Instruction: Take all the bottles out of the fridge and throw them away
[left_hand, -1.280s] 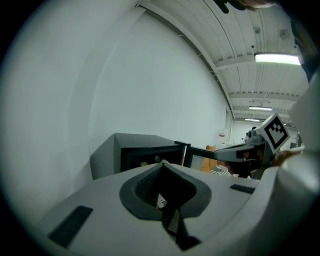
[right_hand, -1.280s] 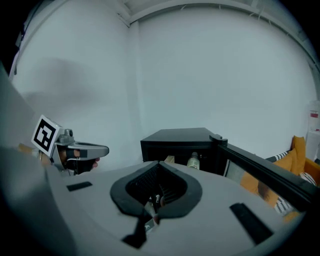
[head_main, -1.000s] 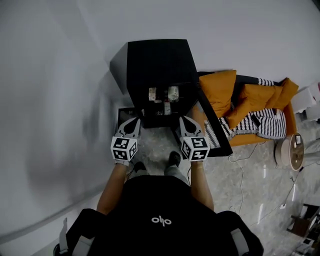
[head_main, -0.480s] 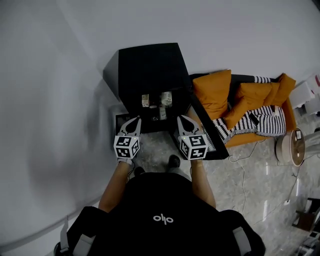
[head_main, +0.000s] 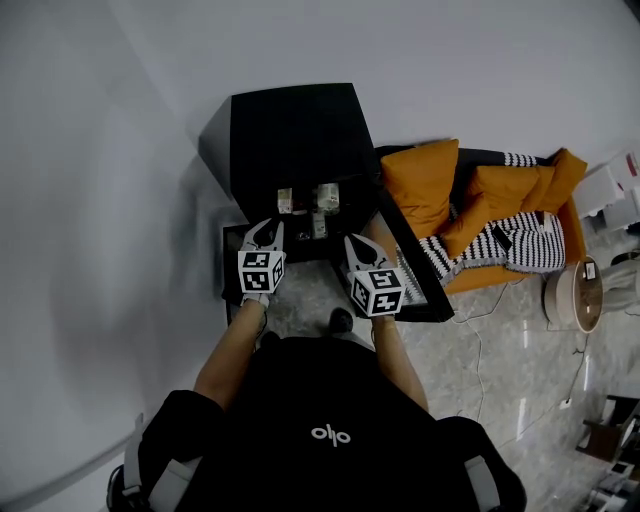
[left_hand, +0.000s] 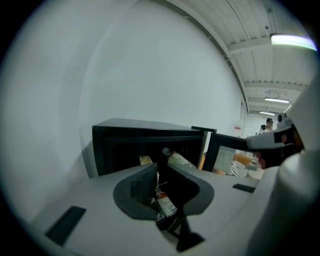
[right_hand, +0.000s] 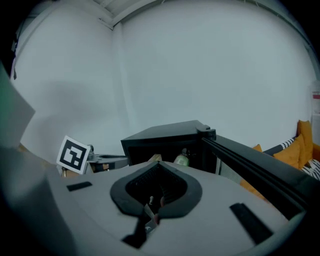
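Right now you stand in front of the small black fridge (head_main: 290, 130), which sits on the floor against the white wall. Its door (head_main: 440, 305) is swung open to your right side. You hold both grippers low before the open front, side by side and apart from each other, and both point into the fridge. The bottles are inside it. From the head view two of them, (head_main: 287, 200) and (head_main: 328, 197), are side by side on a shelf, and a third one (head_main: 318, 225) is lower and closer to you. Your left gripper (head_main: 264, 228) is just before the left part of the opening. Its jaws have just been opening and now stand only a little apart. Nothing is between them: in the left gripper view a bottle with a red label (left_hand: 165, 202) shows through the narrow gap, but it lies further back in the fridge. A clear bottle (left_hand: 180, 160) lies tilted above it. Your right gripper (head_main: 352, 243) is near the door side. Its jaws are fully together and hold nothing. An orange sofa (head_main: 480, 200) with a striped cushion (head_main: 530, 245) stands behind the door.
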